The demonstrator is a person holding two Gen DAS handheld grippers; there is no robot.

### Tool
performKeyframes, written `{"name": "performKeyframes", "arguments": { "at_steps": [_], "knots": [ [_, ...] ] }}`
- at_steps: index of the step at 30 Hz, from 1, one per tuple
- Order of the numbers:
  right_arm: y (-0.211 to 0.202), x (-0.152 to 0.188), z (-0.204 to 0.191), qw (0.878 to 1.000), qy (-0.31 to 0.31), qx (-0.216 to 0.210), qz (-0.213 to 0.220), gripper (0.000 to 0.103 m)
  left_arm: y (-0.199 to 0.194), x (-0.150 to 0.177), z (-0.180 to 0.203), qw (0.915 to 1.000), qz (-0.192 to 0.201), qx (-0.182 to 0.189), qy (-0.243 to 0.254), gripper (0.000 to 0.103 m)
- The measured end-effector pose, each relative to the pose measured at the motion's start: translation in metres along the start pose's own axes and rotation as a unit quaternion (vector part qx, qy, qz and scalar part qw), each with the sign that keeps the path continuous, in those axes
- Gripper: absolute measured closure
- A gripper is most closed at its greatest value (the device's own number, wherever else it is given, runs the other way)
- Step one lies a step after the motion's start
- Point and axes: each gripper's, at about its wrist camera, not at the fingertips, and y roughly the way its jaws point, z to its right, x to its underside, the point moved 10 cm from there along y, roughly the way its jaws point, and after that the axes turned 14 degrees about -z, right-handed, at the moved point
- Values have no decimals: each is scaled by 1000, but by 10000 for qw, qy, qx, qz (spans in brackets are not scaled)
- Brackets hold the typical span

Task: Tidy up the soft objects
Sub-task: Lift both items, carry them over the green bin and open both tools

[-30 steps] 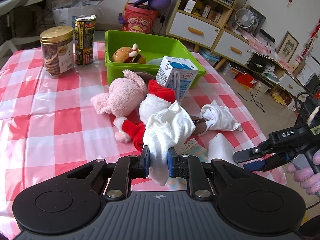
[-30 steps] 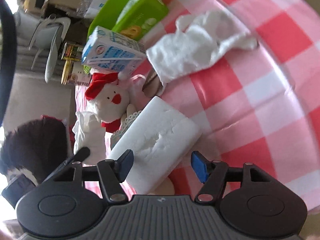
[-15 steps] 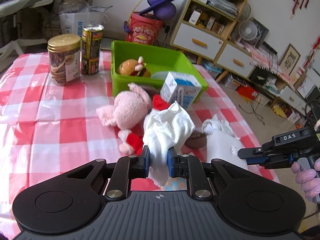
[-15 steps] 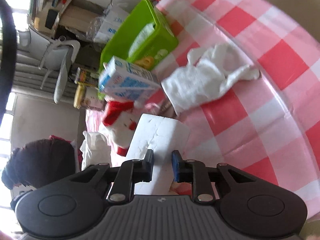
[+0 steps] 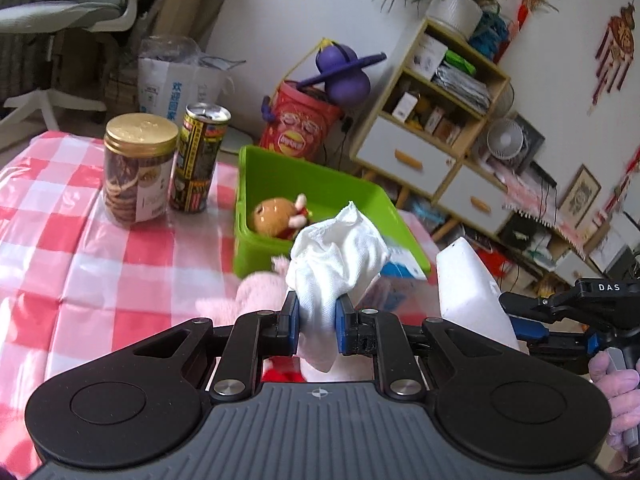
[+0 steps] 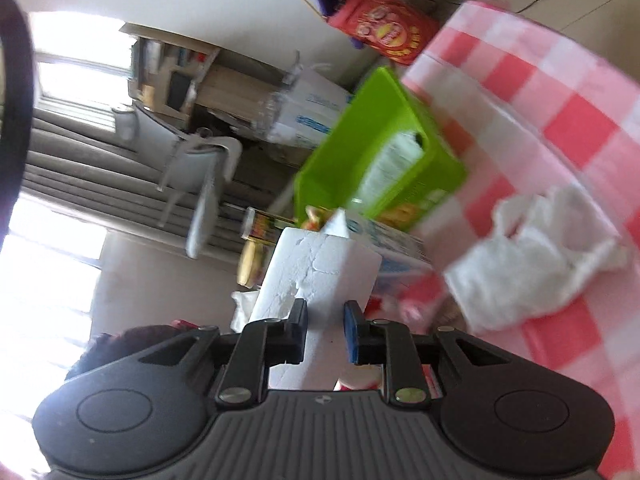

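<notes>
Both fingers pairs clamped: left grips white cloth, right white sponge

Left claw: black two-finger unit with blue pads, jaws drawn close and clamped on a bunched white cloth, which stands up out of the grip; the claw points forward and somewhat downward. Right claw: same build, jaws pressed against both sides of a white foam block that juts forward from between them; its view is rolled far to one side. In the left wrist view the right claw enters from the right edge, marked "DAS", with the person's hand wrapped round its grip below.
</notes>
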Motion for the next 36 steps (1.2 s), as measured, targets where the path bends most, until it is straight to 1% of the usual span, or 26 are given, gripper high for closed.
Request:
{"name": "performKeyframes", "arguments": {
  "at_steps": [3,5,7,10,12,13,15,18,20,22,24,26,29,33,34,36],
  "knots": [
    [7,-14,-2,9998,14,-127,145,103,7,-10,-3,9999,114,-95,37,88],
    [11,-27,-3,9997,11,-58,241,103,13,-19,-1,9997,83,-213,131,88],
    [13,-47,-5,9994,16,-8,349,103,18,-36,7,9985,136,-324,426,88],
    [17,-83,-12,9980,-47,151,613,103,29,-68,14,9979,203,-329,515,88],
    [23,-106,-17,9963,-146,341,777,103,41,-90,20,9973,186,-391,585,88],
    [29,-117,-19,9949,-228,512,837,103,50,-99,23,9967,150,-461,651,88],
    [38,-136,-16,9902,-384,985,916,103,68,-120,23,9948,91,-664,772,88],
    [53,-159,-7,9839,-497,1436,944,103,99,-142,20,9913,-94,-961,899,88],
    [63,-169,-4,9804,-593,1620,946,103,122,-149,15,9886,-272,-1137,948,88],
    [74,-178,-2,9751,-752,1879,911,103,141,-151,11,9879,-421,-1164,934,88],
    [82,-182,-1,9692,-966,2089,876,103,153,-150,8,9850,-423,-1289,1069,88],
    [90,-182,-2,9629,-1168,2281,842,103,161,-148,4,9824,-478,-1385,1158,88],
    [100,-182,0,9518,-1412,2604,792,103,174,-145,-4,9816,-655,-1434,1073,87],
    [110,-182,3,9406,-1639,2884,717,103,183,-141,-9,9791,-845,-1526,1048,86],
    [112,-182,3,9395,-1657,2914,705,103,184,-141,-9,9788,-852,-1538,1051,85],
    [114,-182,3,9396,-1652,2923,666,102,183,-141,-10,9787,-794,-1576,1047,72]
  ]
}}
